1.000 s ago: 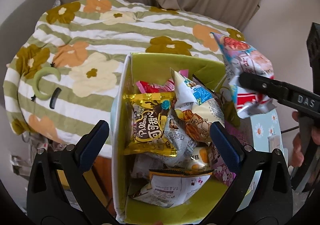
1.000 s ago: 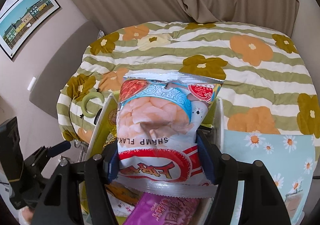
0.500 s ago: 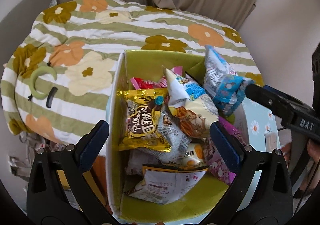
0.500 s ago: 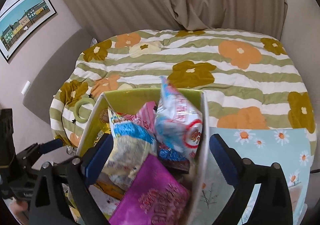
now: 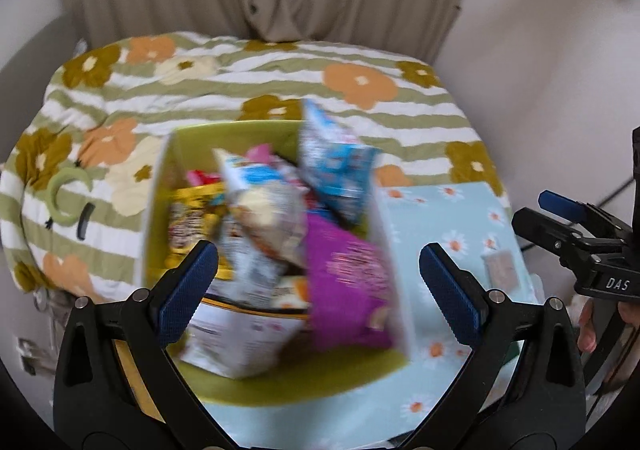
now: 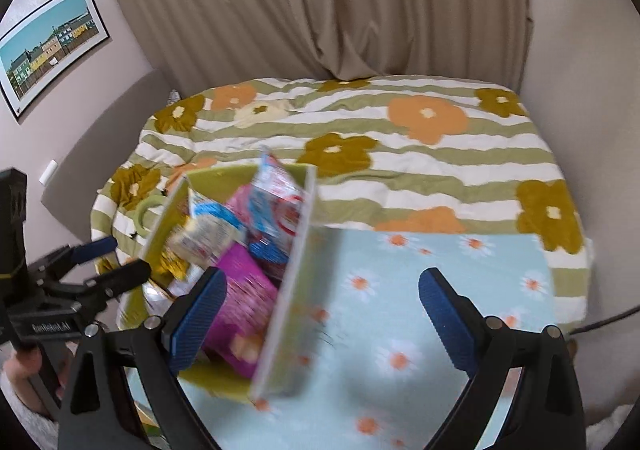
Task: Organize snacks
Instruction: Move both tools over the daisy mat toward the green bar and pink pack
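Observation:
A box (image 5: 154,205) with a green lining and white walls holds several snack packs. The blue and white shrimp flakes bag (image 5: 334,165) stands on end at the box's far right corner, loose. Beside it lie a purple pack (image 5: 344,282), a yellow pack (image 5: 188,217) and a white bag (image 5: 240,338). My left gripper (image 5: 318,282) hangs open above the box's near half with nothing between its fingers. My right gripper (image 6: 324,310) is open and empty over the box's right wall (image 6: 288,290). The shrimp flakes bag (image 6: 276,201) sits beyond it. Both views are blurred by motion.
The box stands on a light blue daisy cloth (image 6: 420,290), bare to the box's right. Behind is a bed with a striped floral quilt (image 6: 400,169), a green ring (image 5: 66,197) lying on it. Curtains (image 6: 360,9) hang at the back. A cable (image 6: 608,318) runs at the right.
The right gripper opened and let go of the shrimp flakes bag, which now stands in the box. Both grippers pulled back and up, shifting right, so the box looks smaller.

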A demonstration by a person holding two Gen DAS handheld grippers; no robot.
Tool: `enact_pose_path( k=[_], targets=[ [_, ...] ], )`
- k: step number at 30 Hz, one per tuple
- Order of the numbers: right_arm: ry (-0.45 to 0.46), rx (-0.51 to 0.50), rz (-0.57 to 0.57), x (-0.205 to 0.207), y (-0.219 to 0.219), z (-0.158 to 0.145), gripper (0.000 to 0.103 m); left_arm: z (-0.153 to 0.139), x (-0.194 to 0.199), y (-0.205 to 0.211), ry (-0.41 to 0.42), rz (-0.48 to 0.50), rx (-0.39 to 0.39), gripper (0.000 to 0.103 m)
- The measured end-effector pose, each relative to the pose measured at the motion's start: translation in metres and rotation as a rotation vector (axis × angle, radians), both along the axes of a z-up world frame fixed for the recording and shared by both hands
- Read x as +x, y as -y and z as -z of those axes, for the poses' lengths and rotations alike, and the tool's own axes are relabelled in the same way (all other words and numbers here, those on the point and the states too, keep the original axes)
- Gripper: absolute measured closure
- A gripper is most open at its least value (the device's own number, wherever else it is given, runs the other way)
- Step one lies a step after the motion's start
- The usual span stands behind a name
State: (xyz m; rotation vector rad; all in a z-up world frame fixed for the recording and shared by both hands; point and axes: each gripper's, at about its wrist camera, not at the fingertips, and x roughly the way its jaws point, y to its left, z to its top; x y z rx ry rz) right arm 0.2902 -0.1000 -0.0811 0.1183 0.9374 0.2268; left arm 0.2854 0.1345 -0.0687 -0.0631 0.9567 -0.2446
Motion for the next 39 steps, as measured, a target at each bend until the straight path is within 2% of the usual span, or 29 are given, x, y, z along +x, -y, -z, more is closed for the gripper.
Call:
enact_pose_path(
  k=[6, 11, 17, 24, 28, 33, 39],
  targets=[
    [-0.027, -0.084, 0.061, -0.036, 0.068, 0.003, 0.007, 0.006, -0.033, 0.077, -0.003, 0.133, -0.008, 0.003],
    [-0.056, -0.133, 0.115, -0.059, 0.128, 0.013, 0.007, 0.033, -0.066, 0.154, -0.021, 0.303, 0.022, 0.003],
    [-0.087, -0.162, 0.1, -0.073, 0.177, 0.042, 0.007, 0.083, -0.107, 0.241, -0.056, 0.535, 0.074, 0.003],
    [-0.15, -0.132, 0.08, -0.064, 0.213, 0.105, 0.007, 0.161, -0.143, 0.32, -0.131, 0.815, 0.132, 0.004],
    [-0.172, -0.115, 0.079, -0.057, 0.224, 0.132, 0.007, 0.198, -0.159, 0.346, -0.158, 0.949, 0.18, 0.015],
    [-0.199, -0.101, 0.07, -0.048, 0.226, 0.156, 0.007, 0.222, -0.158, 0.357, -0.177, 0.993, 0.218, 0.025],
    [-0.223, -0.083, 0.066, -0.041, 0.222, 0.173, 0.007, 0.232, -0.168, 0.363, -0.161, 1.061, 0.234, 0.025]
  ],
)
